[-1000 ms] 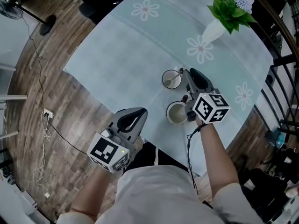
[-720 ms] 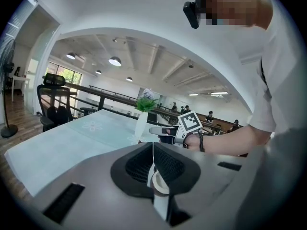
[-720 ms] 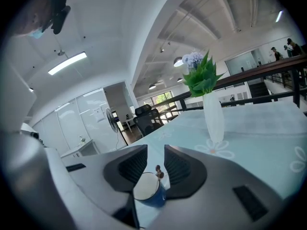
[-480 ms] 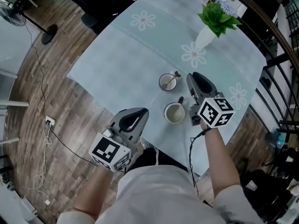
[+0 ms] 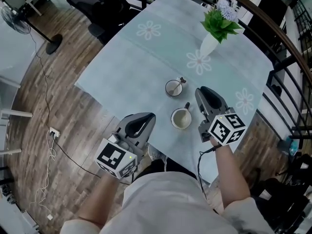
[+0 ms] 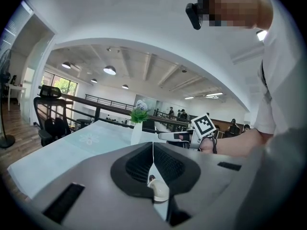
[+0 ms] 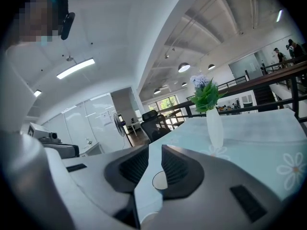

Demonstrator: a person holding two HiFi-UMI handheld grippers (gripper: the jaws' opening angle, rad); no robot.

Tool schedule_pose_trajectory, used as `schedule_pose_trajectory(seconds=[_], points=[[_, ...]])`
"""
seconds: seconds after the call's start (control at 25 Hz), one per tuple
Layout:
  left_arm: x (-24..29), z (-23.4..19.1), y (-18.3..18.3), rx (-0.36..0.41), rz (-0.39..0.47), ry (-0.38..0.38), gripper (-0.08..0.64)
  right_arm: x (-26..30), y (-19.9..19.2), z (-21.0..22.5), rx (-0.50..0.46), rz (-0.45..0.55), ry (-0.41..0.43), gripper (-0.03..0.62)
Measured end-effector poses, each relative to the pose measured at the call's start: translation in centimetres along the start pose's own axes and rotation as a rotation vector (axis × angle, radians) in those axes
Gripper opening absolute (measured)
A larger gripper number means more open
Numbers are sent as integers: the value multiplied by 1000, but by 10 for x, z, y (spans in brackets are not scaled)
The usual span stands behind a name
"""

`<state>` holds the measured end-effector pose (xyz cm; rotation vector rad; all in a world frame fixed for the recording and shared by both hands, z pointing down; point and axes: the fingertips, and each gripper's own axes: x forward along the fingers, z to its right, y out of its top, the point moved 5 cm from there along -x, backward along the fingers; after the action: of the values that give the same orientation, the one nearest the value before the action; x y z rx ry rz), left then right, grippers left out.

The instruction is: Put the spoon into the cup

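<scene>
A white cup (image 5: 173,88) stands on the pale green tablecloth with the spoon (image 5: 180,82) leaning in it, handle to the upper right. A second white mug (image 5: 181,119) stands nearer me, empty, handle toward the far side. My right gripper (image 5: 202,91) hovers just right of both cups, apart from them, open by a narrow gap with nothing held. In the right gripper view a white cup rim (image 7: 160,180) shows through that gap (image 7: 154,148). My left gripper (image 5: 145,117) hangs off the table's near edge, shut and empty (image 6: 152,145).
A white vase with a green plant (image 5: 210,42) stands at the table's far right. The table (image 5: 112,67) has flower prints. An office chair (image 5: 97,4) sits beyond the far left corner, a railing (image 5: 287,57) runs along the right, cables lie on the wood floor.
My right gripper has drawn back from the far cup, toward me and to the right, leaving the spoon in that cup. The left gripper has stayed put.
</scene>
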<state>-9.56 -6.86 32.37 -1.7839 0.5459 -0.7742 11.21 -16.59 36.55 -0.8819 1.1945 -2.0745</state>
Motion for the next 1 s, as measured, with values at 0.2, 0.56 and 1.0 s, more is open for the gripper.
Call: schedule_pose_trajectory(seconds=[0.2,0.56,1.0], points=[[-9,7,7,13,11,-5,20,-19,0,-20,-5,-2,31,84],[-13,15,15,21,30,-18,20,-41,1,-44,-3,3,75,60],[-17,25,19,37,26,-34,20,-65,4,-73,-60,-17,121,40]])
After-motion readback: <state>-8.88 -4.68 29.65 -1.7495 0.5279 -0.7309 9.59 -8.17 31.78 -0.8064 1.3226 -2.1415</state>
